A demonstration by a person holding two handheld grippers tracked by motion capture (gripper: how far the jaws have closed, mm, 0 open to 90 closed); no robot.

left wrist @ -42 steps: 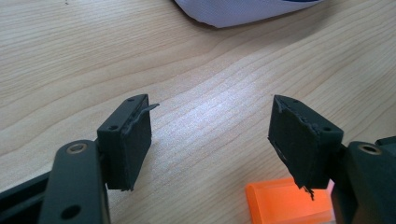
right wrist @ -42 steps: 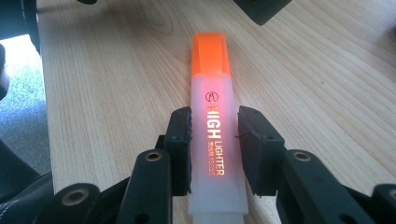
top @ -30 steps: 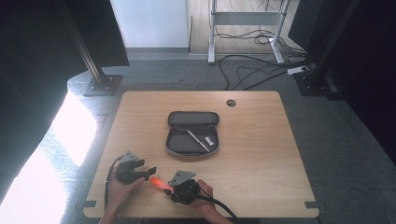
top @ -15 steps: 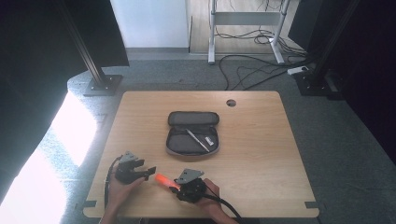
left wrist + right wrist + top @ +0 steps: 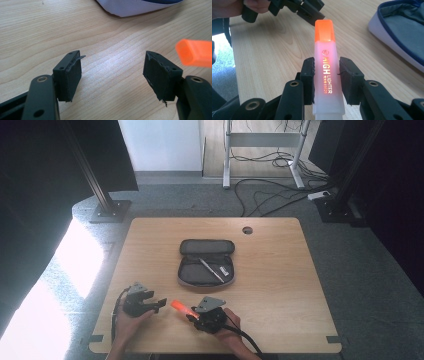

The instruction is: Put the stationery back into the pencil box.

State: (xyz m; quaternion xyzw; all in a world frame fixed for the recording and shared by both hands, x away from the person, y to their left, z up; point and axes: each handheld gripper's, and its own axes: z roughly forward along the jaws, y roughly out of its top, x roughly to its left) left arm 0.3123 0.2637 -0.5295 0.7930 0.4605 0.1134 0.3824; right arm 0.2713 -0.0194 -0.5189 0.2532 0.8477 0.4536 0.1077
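Observation:
An orange-capped highlighter (image 5: 325,72) with a pale body stands between the pads of my right gripper (image 5: 327,76), which is shut on its barrel. In the high view the highlighter (image 5: 182,308) points up-left from the right gripper (image 5: 194,316), a little above the wooden table (image 5: 280,285) near its front edge. To its left my left gripper (image 5: 159,304) is open, with nothing between its pads (image 5: 71,75); the orange cap (image 5: 195,52) hangs just beyond its right jaw. The left gripper (image 5: 304,10) shows past the cap's tip.
An open grey pencil case (image 5: 205,262) with a pen and other small items inside lies at mid-table, beyond both grippers; its edge (image 5: 135,6) (image 5: 402,32) is close ahead. A cable hole (image 5: 247,230) sits near the far edge. Bare wood lies to the right.
My right gripper has carried the highlighter a little to the right and away from the front edge, widening the gap to the left gripper. The left gripper has stayed put.

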